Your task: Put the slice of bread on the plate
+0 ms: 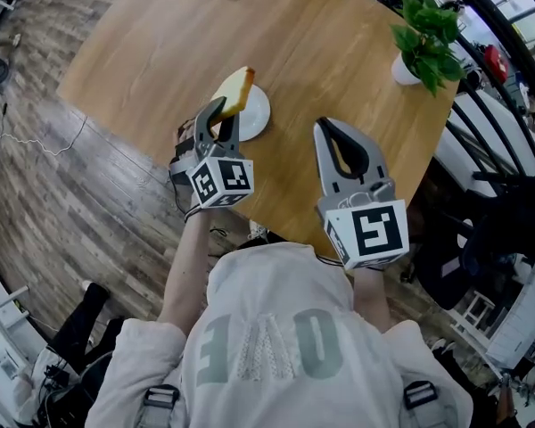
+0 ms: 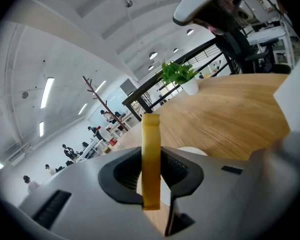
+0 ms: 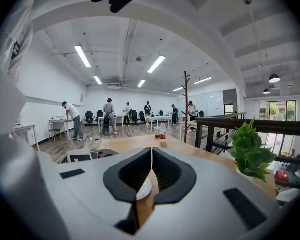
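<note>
Left tool (image 1: 219,107) clamps the bread slice (image 1: 235,91) above, perhaps just touching, the white plate (image 1: 257,116) on the wooden desk (image 1: 330,43); right tool (image 1: 326,127) closed, empty; plank floor (image 1: 53,203), open office beyond

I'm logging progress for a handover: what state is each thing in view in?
slice of bread: clamped on edge, held over the plate, not yet laid down.
left hand-held gripper: shut on the slice of bread.
right hand-held gripper: jaws together, empty.
plate: flat on the table, bare where visible.
potted plant: upright near the table's far corner.
</note>
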`<state>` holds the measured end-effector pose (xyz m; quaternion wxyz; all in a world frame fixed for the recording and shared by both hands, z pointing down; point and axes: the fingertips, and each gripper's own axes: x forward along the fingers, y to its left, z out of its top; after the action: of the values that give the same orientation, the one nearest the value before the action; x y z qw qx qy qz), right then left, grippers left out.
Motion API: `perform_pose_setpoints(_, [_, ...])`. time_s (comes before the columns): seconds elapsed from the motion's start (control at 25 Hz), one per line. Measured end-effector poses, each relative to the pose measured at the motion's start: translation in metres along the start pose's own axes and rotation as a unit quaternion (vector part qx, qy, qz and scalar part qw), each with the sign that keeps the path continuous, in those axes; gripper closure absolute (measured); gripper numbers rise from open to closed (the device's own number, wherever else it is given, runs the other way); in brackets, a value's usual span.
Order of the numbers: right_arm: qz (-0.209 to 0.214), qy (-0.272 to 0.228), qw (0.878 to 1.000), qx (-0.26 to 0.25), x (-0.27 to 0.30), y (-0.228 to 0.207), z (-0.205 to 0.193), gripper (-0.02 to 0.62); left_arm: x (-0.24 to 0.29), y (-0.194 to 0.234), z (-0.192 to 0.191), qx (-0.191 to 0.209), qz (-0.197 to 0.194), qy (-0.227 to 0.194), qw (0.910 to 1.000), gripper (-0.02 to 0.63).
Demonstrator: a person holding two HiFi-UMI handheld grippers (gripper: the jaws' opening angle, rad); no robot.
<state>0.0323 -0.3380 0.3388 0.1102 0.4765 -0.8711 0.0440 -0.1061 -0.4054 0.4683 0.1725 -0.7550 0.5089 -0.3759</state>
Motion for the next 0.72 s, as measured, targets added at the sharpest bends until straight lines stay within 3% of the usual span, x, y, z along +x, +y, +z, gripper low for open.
perform_pose_setpoints(0.12, [-0.003, 0.011, 1.000, 0.014, 0.002, -0.008, -0.009, 0.575, 0.012, -0.010, -0.013, 0.026, 0.001, 0.028, 0.9993, 0.518])
perform_pose_setpoints(0.24, [-0.002, 0.018, 1.000, 0.019, 0.003, -0.014, -0.016, 0.575, 0.024, -0.025, -0.023, 0.024, -0.030, 0.041, 0.9984, 0.517])
perform_pose_setpoints(0.4, [0.020, 0.011, 0.999, 0.037, 0.007, -0.012, -0.020, 0.575, 0.029, -0.041, -0.030, 0.029, -0.050, 0.044, 0.9973, 0.517])
perform_pose_setpoints(0.72, [0.011, 0.032, 0.998, 0.058, 0.016, -0.009, -0.024, 0.575, 0.031, -0.057, -0.032, 0.035, -0.095, 0.054, 0.9934, 0.513])
